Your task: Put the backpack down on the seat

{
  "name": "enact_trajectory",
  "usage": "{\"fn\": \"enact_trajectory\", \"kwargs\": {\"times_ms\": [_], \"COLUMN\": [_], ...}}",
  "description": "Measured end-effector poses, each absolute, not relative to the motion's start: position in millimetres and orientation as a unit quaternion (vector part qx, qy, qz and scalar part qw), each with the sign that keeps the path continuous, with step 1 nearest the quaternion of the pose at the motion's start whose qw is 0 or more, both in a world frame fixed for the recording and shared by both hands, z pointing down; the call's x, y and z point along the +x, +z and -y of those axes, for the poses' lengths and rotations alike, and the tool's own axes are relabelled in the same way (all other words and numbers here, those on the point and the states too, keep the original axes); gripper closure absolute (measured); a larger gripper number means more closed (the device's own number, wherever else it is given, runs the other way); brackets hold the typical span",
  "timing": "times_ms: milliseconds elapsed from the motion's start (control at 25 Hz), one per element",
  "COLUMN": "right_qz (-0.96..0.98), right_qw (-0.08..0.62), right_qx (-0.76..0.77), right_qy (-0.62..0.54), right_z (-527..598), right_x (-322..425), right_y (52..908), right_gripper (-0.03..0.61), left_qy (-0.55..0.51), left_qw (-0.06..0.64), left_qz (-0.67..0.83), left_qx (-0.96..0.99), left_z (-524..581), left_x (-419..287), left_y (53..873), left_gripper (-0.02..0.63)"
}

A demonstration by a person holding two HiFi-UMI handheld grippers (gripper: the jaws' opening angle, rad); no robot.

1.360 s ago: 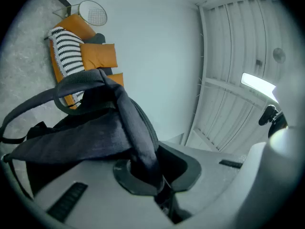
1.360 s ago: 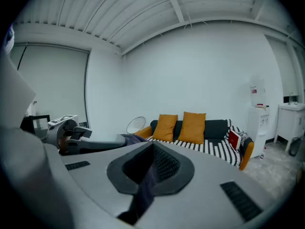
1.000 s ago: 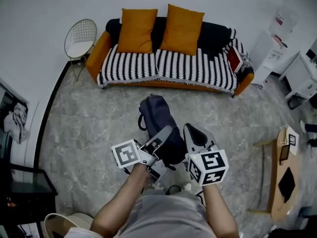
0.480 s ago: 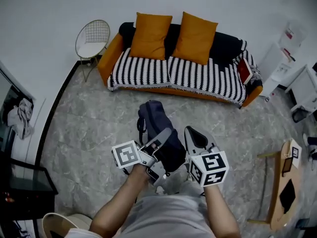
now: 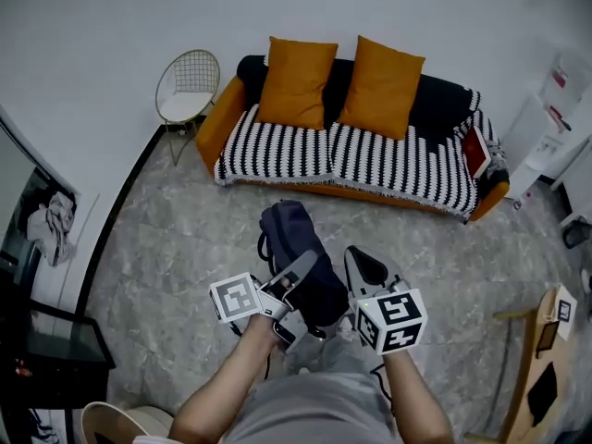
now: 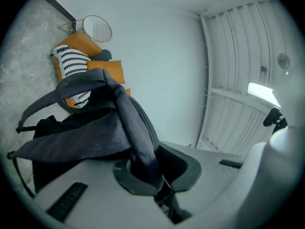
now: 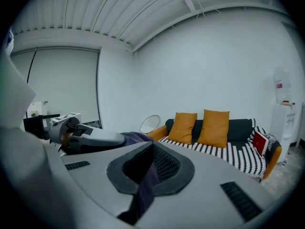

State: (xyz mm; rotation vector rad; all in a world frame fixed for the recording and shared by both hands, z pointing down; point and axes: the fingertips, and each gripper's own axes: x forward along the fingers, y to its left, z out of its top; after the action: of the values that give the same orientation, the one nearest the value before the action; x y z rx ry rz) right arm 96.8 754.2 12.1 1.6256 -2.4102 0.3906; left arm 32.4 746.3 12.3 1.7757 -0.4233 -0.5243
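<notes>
A dark navy backpack [image 5: 294,248] hangs above the floor between my two grippers, in front of the person's body. My left gripper [image 5: 298,277] is shut on one of its straps [image 6: 143,156], which runs down between the jaws. My right gripper [image 5: 363,265] is shut on another navy strap [image 7: 145,185]. In the right gripper view the left gripper [image 7: 86,135] shows at the left, with the backpack's top [image 7: 136,137] behind it. The sofa [image 5: 370,160], with a black-and-white striped seat and two orange cushions [image 5: 296,81], stands against the far wall, apart from the backpack.
A white wire chair [image 5: 188,86] stands left of the sofa. A white cabinet [image 5: 555,109] is at the right wall and a wooden table [image 5: 546,359] at the lower right. A dark stand [image 5: 46,359] is at the lower left. Grey marble floor [image 5: 185,248] lies between me and the sofa.
The sofa and chair have slid lower and to the right in the head view. Both grippers keep the same hold on the backpack, which hangs as before.
</notes>
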Motion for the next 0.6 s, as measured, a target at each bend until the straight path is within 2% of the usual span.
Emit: {"fn": "enact_trajectory", "kwargs": {"times_ms": [600], "right_qz": [0.844], "right_qw": [0.102], "right_qx": [0.508], "right_qy": [0.137], "right_z": [-634.3], "right_x": [178.1], "right_y": [6.3], "right_gripper": [0.577], "left_qy": [-0.225], "left_qw": [0.568], "left_qz": [0.208], "left_qx": [0.764], "left_z": [-636.7], "left_x": [121.9], "left_y": [1.7], "left_gripper": [0.601]}}
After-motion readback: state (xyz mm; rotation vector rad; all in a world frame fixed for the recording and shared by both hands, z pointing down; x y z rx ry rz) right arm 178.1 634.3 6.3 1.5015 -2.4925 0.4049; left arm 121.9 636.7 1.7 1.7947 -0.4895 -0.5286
